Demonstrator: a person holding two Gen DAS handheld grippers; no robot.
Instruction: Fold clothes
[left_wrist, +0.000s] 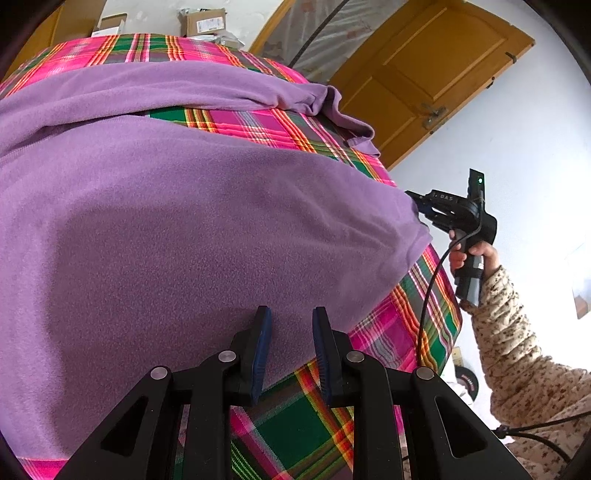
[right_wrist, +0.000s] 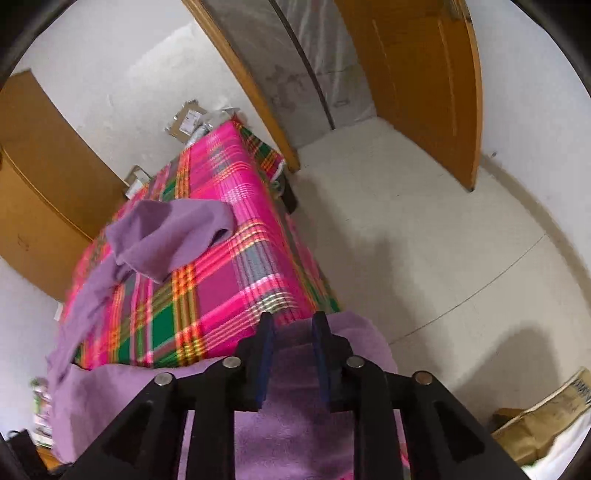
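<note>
- The left gripper (left_wrist: 290, 343) is held low over the near hem of a purple fleece garment (left_wrist: 192, 221); its fingers (left_wrist: 260, 347) are parted, with fleece seen between them, and whether cloth is gripped cannot be told.
- The right gripper (left_wrist: 419, 206) is seen from the left wrist view at the garment's right corner, held by a hand (left_wrist: 471, 254) in a speckled sleeve (left_wrist: 517, 350); its fingers are narrowed onto the fleece edge.
- In the right wrist view, purple fleece (right_wrist: 291, 354) is bunched between the fingers (right_wrist: 266, 350).
- The garment is spread across a bed covered by a pink and green plaid sheet (left_wrist: 325, 424); one sleeve (right_wrist: 173, 232) lies folded over on the sheet.
- Cardboard boxes (left_wrist: 205, 20) are stacked at the bed's far end.
- Bare floor (right_wrist: 424, 240) lies open beside the bed, up to a wooden door (right_wrist: 417, 74).
</note>
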